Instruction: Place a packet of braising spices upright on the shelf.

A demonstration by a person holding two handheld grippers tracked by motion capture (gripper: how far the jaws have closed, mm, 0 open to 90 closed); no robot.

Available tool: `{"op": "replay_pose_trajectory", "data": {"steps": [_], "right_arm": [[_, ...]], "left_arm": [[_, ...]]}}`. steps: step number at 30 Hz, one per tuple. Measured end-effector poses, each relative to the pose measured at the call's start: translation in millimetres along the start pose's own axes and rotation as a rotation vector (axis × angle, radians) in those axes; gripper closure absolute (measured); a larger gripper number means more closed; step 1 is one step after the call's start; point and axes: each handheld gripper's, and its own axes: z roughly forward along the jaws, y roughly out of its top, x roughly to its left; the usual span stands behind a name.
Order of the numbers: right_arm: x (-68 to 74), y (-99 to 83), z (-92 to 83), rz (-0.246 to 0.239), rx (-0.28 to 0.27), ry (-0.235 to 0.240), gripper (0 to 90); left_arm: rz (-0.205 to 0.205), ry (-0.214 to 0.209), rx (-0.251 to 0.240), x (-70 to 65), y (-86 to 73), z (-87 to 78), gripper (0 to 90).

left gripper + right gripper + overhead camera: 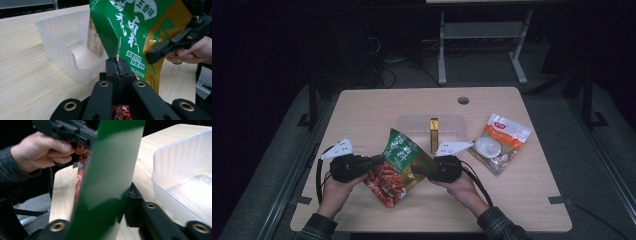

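**Snack bag gripped from both sides above the tabletop**

Both hands come in low from the near edge, each levelling its claw inward. Left claw (373,162) is clenched on the green snack bag (398,165) at its left edge; right claw (421,169) grasps the opposite edge, so the bag hangs upright between them, just in front of the clear plastic bin (452,122), probably bound for it.

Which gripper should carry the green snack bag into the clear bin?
Right, probably. The right gripper pinches the green snack bag on the side nearer the clear bin; the left gripper clamps its far edge.
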Motion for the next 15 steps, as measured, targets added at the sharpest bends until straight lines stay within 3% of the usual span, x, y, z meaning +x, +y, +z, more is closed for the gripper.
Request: {"op": "replay_pose_trajectory", "data": {"steps": [3, 15], "right_arm": [[-0.1, 3.0, -2.3, 0.023, 0.012, 0.003, 88.1], [-2.0, 19.7, -10.5, -0.030, 0.093, 0.068, 89.9]], "left_arm": [[0.002, -0.003, 0.003, -0.8, -0.4, 1.3, 89.3], [0.060, 0.019, 0.063, -9.2, -4.6, 3.0, 84.8]]}}
